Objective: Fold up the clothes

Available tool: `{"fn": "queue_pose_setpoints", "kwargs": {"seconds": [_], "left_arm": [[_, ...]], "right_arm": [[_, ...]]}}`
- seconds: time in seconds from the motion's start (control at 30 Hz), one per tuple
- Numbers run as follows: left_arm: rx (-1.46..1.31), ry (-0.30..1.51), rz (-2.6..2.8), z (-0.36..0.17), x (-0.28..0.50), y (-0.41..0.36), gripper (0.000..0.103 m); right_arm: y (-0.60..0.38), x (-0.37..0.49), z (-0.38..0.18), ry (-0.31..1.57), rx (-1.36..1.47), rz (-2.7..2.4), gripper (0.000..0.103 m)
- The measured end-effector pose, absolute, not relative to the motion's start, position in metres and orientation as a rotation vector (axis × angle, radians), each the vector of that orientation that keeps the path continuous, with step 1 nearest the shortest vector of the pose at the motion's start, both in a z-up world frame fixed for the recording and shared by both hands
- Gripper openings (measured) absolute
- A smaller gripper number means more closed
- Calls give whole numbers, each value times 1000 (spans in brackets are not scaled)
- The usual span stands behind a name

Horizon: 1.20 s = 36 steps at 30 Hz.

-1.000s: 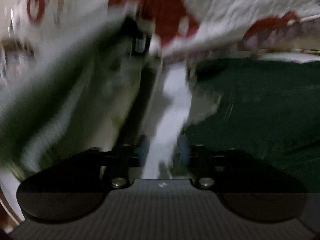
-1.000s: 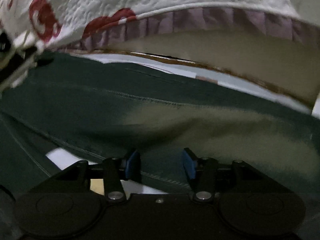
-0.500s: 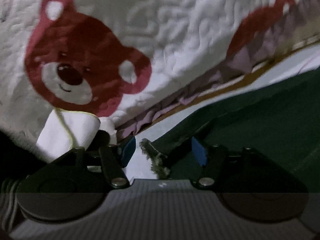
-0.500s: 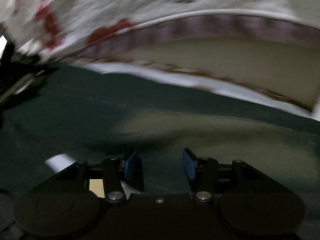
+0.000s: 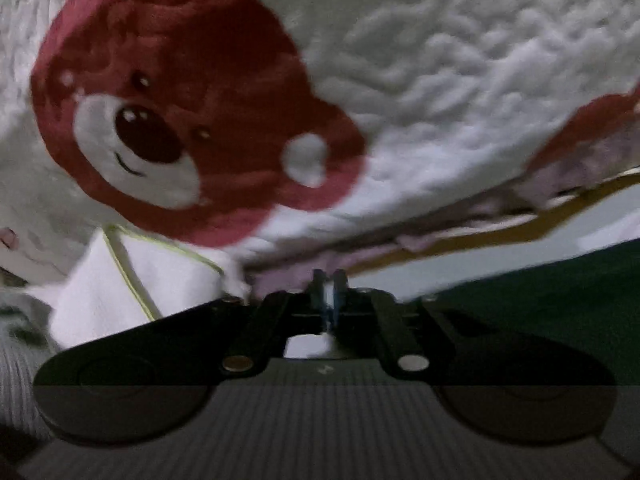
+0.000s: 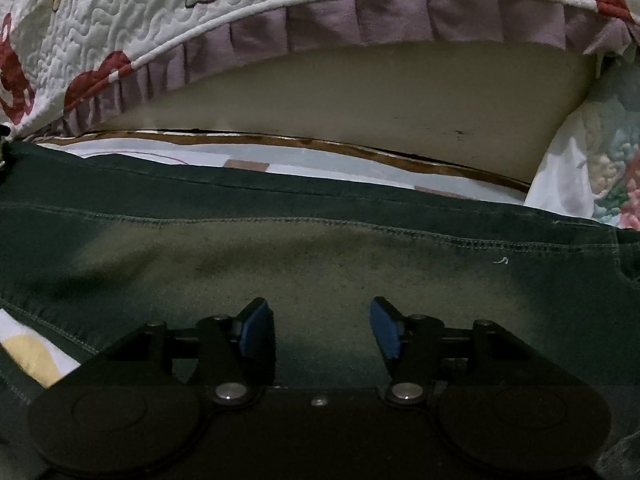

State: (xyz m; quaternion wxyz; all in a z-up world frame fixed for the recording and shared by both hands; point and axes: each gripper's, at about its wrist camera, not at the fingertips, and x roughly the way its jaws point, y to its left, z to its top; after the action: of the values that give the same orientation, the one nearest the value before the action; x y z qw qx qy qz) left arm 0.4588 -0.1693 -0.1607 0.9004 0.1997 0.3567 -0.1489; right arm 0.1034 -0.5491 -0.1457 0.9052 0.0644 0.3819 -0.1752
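Dark green trousers (image 6: 320, 248) spread flat across a pale patterned sheet (image 6: 248, 168), taking up the whole middle of the right wrist view and poking into the right edge of the left wrist one. Dim room, not much else to go on.

Surroundings, left to right in the left view: folded white cloth (image 5: 132, 280) with a yellow-green stitch line, tucked under a white quilted bedspread (image 5: 440, 80) with a big red bear (image 5: 180, 120) printed on it. Pretty blurry though. In the right view: same bedspread up top with a lilac ruffle (image 6: 360, 20), then a beige panel (image 6: 360, 100) underneath, a brown-gold trim (image 6: 360, 152) along its bottom, and a floral quilt (image 6: 608, 160) off at the far right.

Left gripper (image 5: 329, 280): easing the jaws open, only a sliver apart so far, with something pale in the slit. Can't tell if cloth or just the sheet behind.

Right gripper (image 6: 322, 320): opening too, blue pads (image 6: 256, 328) well apart, nothing pinched, just hovering over the green fabric.

Versus half a second back: left jaws way narrower than then, frayed trouser hem no longer visible between them, bear much bigger and closer. Right jaws a bit wider, view sharper.
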Motion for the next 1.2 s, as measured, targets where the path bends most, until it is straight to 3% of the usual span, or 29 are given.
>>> {"fn": "queue_pose_setpoints", "kwargs": {"seconds": [0.03, 0.1, 0.2, 0.37, 0.43, 0.63, 0.67, 0.7, 0.73, 0.8, 0.93, 1.2], "left_arm": [[412, 756, -333, -162, 453, -171, 47], [486, 713, -378, -169, 439, -175, 58], [609, 639, -434, -184, 420, -181, 58], [712, 624, -464, -208, 425, -193, 72], [702, 597, -444, -208, 429, -191, 85], [569, 632, -444, -209, 449, -182, 91], [537, 655, -447, -209, 452, -181, 90], [503, 682, -450, -208, 455, -180, 76], [467, 708, -467, -206, 457, -180, 44], [499, 735, -484, -204, 454, -191, 4], [687, 638, -422, -197, 435, -221, 3], [469, 697, -306, -187, 469, -219, 3]], "right_arm": [[-549, 103, -146, 786, 142, -366, 63], [-551, 101, -146, 784, 177, -375, 63], [-547, 101, -143, 788, 234, -384, 63], [-526, 113, -147, 799, 170, -323, 65], [-527, 116, -146, 803, 182, -308, 65], [-529, 115, -146, 801, 180, -286, 65], [-529, 115, -146, 800, 180, -286, 65], [-529, 115, -146, 800, 179, -286, 65], [-529, 115, -146, 799, 179, -288, 65], [-528, 115, -147, 797, 179, -291, 66], [-527, 115, -147, 795, 177, -295, 67], [-527, 113, -148, 792, 161, -288, 70]]}}
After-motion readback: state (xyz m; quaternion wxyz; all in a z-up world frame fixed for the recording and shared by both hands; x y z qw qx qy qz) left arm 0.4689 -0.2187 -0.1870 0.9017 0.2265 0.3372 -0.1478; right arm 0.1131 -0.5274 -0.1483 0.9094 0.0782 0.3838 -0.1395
